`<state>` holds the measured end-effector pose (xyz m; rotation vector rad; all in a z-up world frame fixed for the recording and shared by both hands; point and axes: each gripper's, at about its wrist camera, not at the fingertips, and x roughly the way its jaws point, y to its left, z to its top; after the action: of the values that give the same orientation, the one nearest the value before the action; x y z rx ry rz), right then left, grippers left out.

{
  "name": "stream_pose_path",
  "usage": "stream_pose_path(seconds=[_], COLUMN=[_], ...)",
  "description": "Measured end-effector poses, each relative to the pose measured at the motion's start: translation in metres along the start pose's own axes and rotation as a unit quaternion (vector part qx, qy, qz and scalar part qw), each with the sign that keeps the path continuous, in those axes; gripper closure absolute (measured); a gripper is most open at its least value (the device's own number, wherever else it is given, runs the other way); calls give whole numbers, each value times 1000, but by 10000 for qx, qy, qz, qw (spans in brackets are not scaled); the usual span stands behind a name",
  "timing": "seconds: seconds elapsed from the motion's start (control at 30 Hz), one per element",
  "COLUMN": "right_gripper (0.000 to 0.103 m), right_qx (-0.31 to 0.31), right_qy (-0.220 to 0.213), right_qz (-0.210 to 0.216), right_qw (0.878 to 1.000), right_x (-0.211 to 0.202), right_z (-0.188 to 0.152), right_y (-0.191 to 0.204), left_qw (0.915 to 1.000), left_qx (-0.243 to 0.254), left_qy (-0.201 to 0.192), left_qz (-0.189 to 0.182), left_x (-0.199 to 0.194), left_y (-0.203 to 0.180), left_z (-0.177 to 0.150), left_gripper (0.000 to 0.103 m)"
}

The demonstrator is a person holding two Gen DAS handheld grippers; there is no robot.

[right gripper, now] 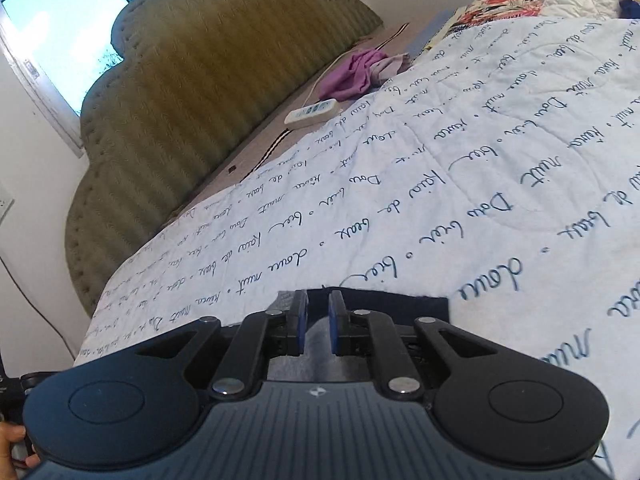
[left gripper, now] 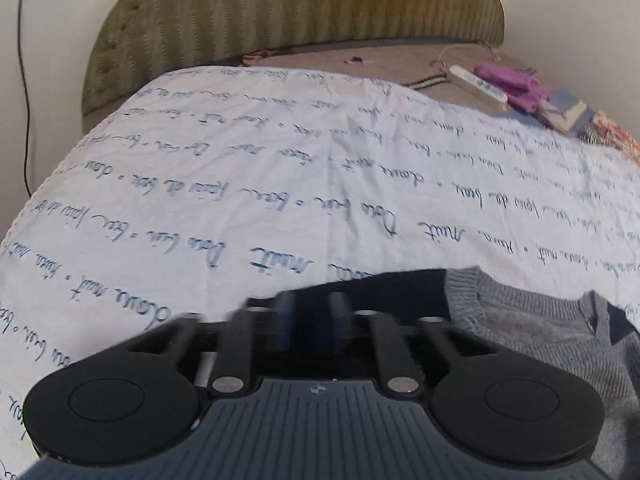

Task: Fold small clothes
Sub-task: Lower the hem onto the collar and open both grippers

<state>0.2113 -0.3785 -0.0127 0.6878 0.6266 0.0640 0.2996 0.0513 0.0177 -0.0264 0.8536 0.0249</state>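
Sweater (left gripper: 540,332) of grey ribbed knit with navy panels lies flat on the bed, just ahead of and to the right of the left hand-held gripper (left gripper: 310,320); its V-neck collar faces away from that gripper toward the headboard, though how its long axis runs cannot be told. The blue-padded fingers (left gripper: 285,322) there are blurred, with dark navy cloth between and around them, and whether they pinch it cannot be told. The right hand-held gripper (right gripper: 318,326) holds its flat pads slightly spread, over grey knit, with a navy edge (right gripper: 380,306) of the sweater just beyond the tips. Under everything spreads a white quilted bedspread (right gripper: 460,168) printed with blue cursive script. Farther ahead sit a white remote control (right gripper: 314,113) on its cord and a crumpled purple cloth (right gripper: 352,74), then the olive, vertically ribbed, scalloped headboard (right gripper: 192,120). A window (right gripper: 60,32) shows far left of it.
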Motion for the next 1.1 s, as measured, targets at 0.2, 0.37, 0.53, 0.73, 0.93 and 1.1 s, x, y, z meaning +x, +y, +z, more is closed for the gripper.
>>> stream_pose_path(seconds=[0.2,0.37,0.53,0.73,0.93,1.1], right_gripper=[38,39,70,91,91,91], right_qx=[-438,-192,-367,-774,-1554,-2001], right_qy=[335,903,808,433,-70,21], right_qz=[-35,410,220,-108,-638,-1478], right_qw=[9985,9949,9958,9960,9858,9686], right_x=[0,16,24,16,-4,9], right_z=[-6,-15,-17,-17,-14,-14], right_y=[-7,-14,-8,0,14,14], left_qw=[9959,9627,9281,9453,9670,9824], left_qx=[792,2504,3493,3100,2344,1795], left_qy=[-257,-619,-1197,-611,-868,-517], left_qz=[-364,-822,-475,-806,-500,96], left_x=[-27,-49,-47,-17,-18,1], left_y=[5,-19,-45,-50,-30,-14], left_z=[-12,-46,-79,-69,-50,-35], left_gripper=[37,21,23,93,95,93])
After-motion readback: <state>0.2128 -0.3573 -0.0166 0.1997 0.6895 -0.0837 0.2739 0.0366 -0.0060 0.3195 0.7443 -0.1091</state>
